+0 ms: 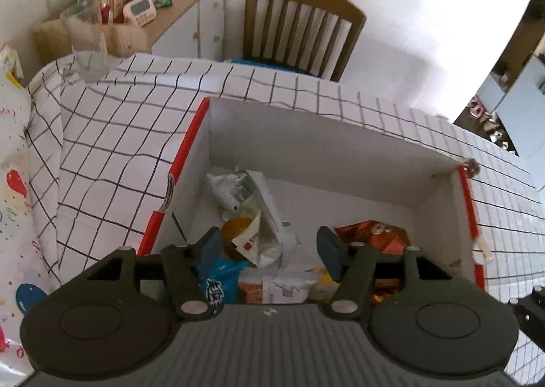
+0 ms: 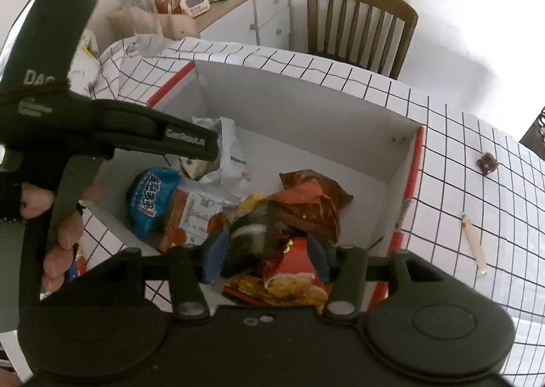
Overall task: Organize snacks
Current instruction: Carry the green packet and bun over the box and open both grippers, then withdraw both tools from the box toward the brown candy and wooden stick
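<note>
Here the left gripper (image 1: 269, 247) has its jaws apart with nothing pressed between them; the packets seen through the gap lie lower down on the floor of the box (image 1: 340, 162). The right gripper (image 2: 267, 256) also stands with jaws apart, its blue pads either side of a dark rounded packet (image 2: 250, 237) and a red and orange bag (image 2: 293, 271), though neither pad seems to bite (the fisheye makes this hard to judge).

Both hang over the open white box with red edges, which sits on the checked tablecloth (image 1: 112, 155) and holds the snacks: a blue packet (image 2: 151, 196), a crumpled orange-brown bag (image 2: 316, 196), pale wrappers (image 1: 245, 189).

The step in hand looks like a drop-off into the box. A next move would call for lifting clear of the walls and finding any snack left outside.

Much is uncertain. The near wall of the box is hidden behind each gripper body, labels are too blurred to read, and the small dark thing (image 2: 487, 162) and the thin stick (image 2: 473, 240) on the cloth I cannot identify.
</note>
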